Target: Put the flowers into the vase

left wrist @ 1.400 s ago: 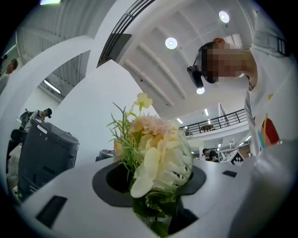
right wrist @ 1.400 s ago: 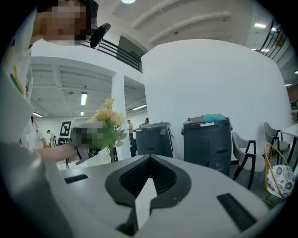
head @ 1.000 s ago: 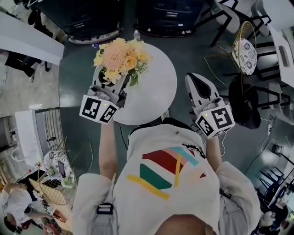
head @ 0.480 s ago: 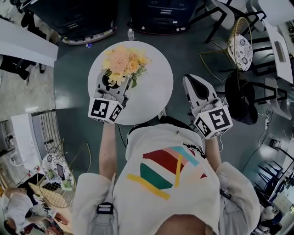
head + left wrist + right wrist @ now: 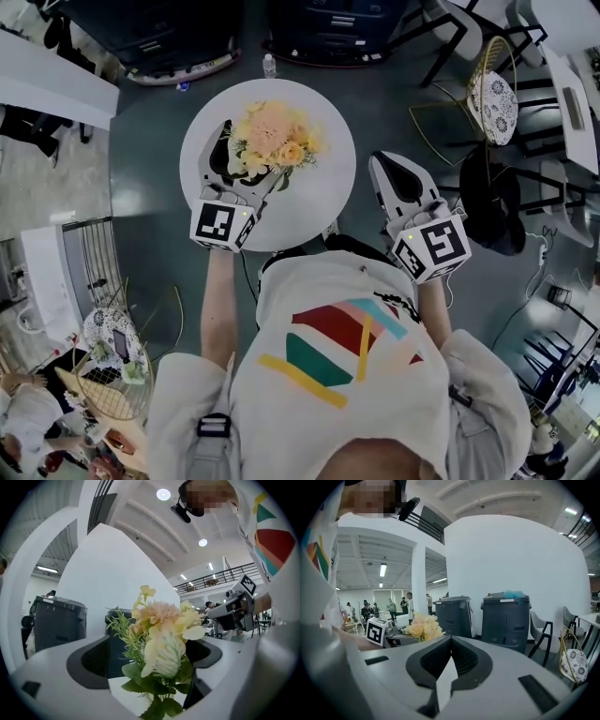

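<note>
A bouquet of peach and yellow flowers (image 5: 274, 141) with green leaves stands upright over the round white table (image 5: 323, 202). My left gripper (image 5: 251, 157) reaches level around it. Its jaws are opening and stand wide on either side of the bouquet, not pressing on it. In the left gripper view the flowers (image 5: 161, 634) fill the gap between the jaws of the left gripper (image 5: 150, 660), with the stems running down out of sight. No vase shows; whatever is under the blooms is hidden. My right gripper (image 5: 394, 178) hangs beside the table's right edge, shut and empty (image 5: 449, 641).
A small bottle (image 5: 270, 64) stands on the floor beyond the table. Chairs (image 5: 495, 103) crowd the right side. A wire basket (image 5: 111, 370) sits at lower left. Two dark bins (image 5: 505, 620) stand by a white wall, with people far off at left.
The left gripper sank toward the table with the bouquet, then spread its jaws apart. The bouquet now sits a little further right. The right gripper kept still.
</note>
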The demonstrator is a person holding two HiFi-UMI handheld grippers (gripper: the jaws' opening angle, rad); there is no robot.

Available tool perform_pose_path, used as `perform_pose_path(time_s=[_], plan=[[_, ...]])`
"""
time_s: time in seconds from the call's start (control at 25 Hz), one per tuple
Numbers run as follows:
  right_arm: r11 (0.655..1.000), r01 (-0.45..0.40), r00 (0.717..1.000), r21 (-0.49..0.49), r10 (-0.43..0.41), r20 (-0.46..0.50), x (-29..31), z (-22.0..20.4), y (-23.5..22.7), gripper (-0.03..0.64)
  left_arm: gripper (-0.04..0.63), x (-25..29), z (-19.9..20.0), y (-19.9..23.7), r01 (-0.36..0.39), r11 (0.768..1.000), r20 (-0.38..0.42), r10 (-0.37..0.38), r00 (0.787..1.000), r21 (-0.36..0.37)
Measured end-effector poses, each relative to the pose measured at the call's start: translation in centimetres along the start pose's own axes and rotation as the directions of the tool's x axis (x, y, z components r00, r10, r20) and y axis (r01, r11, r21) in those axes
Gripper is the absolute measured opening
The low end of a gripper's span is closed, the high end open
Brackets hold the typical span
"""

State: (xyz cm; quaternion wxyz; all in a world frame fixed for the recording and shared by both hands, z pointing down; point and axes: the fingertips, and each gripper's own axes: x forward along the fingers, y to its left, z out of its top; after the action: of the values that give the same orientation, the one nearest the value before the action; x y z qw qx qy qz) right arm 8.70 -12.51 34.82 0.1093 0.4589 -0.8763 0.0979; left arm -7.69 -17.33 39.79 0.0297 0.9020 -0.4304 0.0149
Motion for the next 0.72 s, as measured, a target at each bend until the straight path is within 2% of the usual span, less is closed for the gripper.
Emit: perform_pose_path(time_s=[0.2,0.48,0.68,0.72], plan=[[1.000,-0.012,1.000,-0.001,0.012,-0.008,0.3,-0.2,0.3,0.009,0.495,-0.5,-0.4,0.7,-0.033,0.999,-0.018,0.033,0.999,0.015],[1.000,-0.028,0.999,-0.003,0.028,-0.020,0.7,-0.6,0.8,0.009,0.496,-1.1,-0.9,1.7,-0.067,0.998,-0.030,0.066,0.997,-0.012],[0.999,-0.042,0.999,-0.006,0.042,-0.024,1.1,-0.6,1.0,0.009,0.585,-1.0,-1.2,1.2,-0.037,0.999,-0.057,0.037,0.998,0.001],[0.999,-0.042,0.999,-0.005,0.042,-0.025,1.1,-0.7,1.0,0.009,0.586,-1.0,-1.3,1.2,-0.039,0.999,-0.062,0.039,0.997,0.005]])
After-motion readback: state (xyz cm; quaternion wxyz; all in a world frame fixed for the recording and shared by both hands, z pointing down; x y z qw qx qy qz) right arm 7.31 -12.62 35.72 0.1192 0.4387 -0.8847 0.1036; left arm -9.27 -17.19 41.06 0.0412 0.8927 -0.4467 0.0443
